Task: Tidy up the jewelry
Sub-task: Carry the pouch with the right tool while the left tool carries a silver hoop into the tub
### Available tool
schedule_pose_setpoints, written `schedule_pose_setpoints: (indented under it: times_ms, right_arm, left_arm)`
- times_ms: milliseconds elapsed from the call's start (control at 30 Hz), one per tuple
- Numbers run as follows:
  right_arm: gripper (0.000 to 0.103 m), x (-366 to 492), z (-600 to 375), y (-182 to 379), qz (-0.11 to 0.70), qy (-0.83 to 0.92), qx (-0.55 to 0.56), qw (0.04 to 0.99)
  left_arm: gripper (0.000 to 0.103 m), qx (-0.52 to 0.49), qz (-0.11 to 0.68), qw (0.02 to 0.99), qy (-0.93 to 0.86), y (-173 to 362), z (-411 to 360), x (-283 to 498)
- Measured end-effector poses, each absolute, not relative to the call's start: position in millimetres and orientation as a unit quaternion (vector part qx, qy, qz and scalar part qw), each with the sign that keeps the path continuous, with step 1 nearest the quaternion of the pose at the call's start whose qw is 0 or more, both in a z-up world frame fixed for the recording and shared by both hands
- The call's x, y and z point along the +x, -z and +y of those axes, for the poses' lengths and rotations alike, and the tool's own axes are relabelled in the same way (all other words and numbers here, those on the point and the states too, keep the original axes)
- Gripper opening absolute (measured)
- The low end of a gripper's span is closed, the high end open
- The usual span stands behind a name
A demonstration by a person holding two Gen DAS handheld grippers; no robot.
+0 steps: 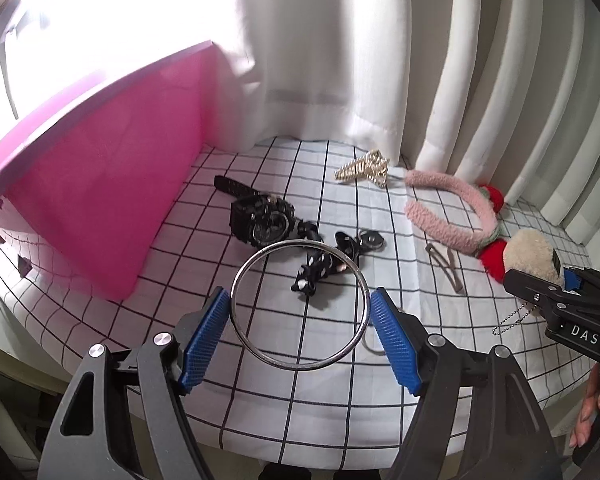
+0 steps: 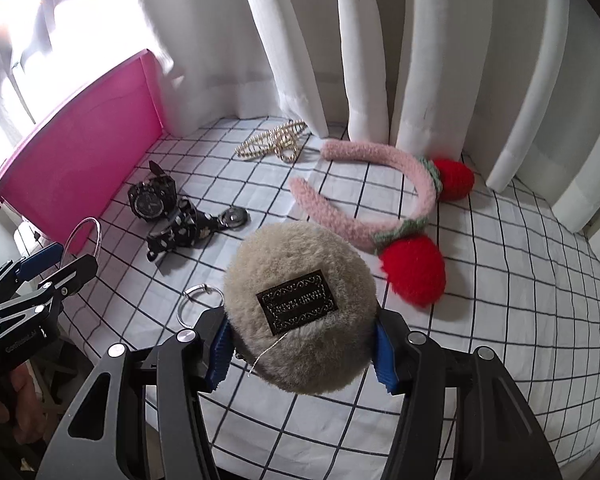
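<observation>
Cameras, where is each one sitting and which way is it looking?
Left wrist: sits on the left hand-held gripper, looking forward across the checked tablecloth past its thin silver metal bangle; the person's fingers show.
Right wrist: sits on the right hand-held gripper, looking forward over its round beige fluffy pompom.
Both see the pink plastic box, black wristwatch and pink fuzzy headband.

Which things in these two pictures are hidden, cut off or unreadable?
- Inside of the pink plastic storage box: both views show only its outer wall.
- Gold-lettered black label on the beige round fluffy pompom: right wrist view, text too small.
- Small silver key ring: partly behind the pompom.
- Window area: left wrist view, overexposed.
</observation>
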State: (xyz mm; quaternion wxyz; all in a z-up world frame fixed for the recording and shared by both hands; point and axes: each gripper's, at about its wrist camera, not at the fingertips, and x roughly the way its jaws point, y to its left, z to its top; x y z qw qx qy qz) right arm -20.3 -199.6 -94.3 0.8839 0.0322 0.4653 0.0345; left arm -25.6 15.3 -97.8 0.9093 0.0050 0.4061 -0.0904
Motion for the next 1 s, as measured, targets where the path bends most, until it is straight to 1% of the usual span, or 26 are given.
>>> schedule_pose_setpoints:
  times_ms: [300,567,767,1000]
  right_arm:
    - [0.055,9,-175,22,0.392,-0.075,0.017,0.917]
    - [0.055,49,-128,-30,0.335,-0.14,0.005,0.932]
    - [0.055,86,-70,-52,0.31,-0.204,-0.01,0.929]
    - [0.055,127,8,-58,0.31,-0.266,-0.024,0.913]
  left_arm:
    - [0.07,-0.007,0.326,0.941,0.088,23,31,-12]
    - [0.07,-0.023,0.262,0.964,0.049,-31,68,7]
    - [0.07,-0.028,0.243,0.97,-0.001,-49,116,24]
    - [0.07,-0.038,0.25,0.965,-0.068,-44,182,39]
